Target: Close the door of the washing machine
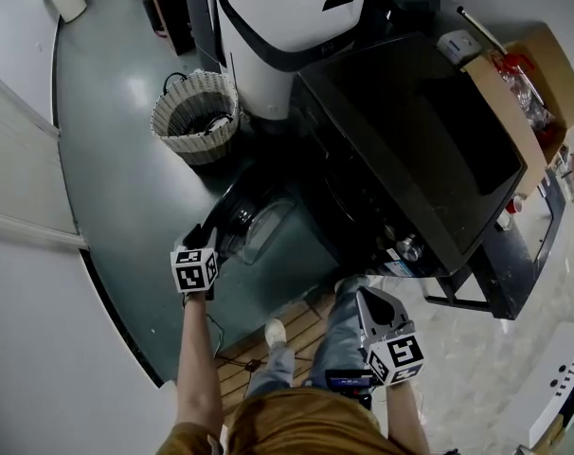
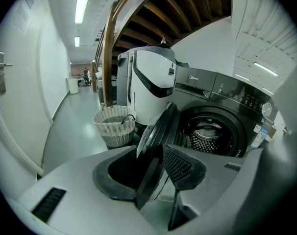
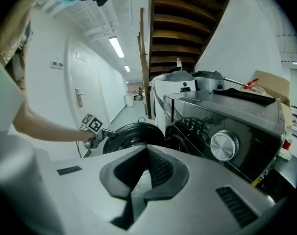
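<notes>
**Door position.** The washing machine (image 1: pixel 410 131) has its door (image 1: pixel 254 218) swung well out from the drum opening (image 2: pixel 214 133). It is hinged at the opening's left side as seen from the front. In the left gripper view the door stands nearly edge-on, and its rim runs from the opening's left edge down toward the camera.

**Left gripper.** The left gripper (image 2: pixel 153 153) sits on the door's free rim, at the point farthest from the drum opening. Its jaws are drawn in on the rim, one pad against each face, and hold nothing else.

**Right gripper.** The right gripper (image 3: pixel 147 153) has its jaws brought together and holds nothing. It is well apart from the door, out in front of the machine on the far side of the drum opening from the hinge.

**Governing relation.** The drum opening lies to the right of the held rim and beyond it. The closing move is therefore judged to be an arc about the hinge — rim pushed rightward and inward until the door lies flat over the opening. The left gripper is the nearer one, already on the door, and the right is not needed.
</notes>
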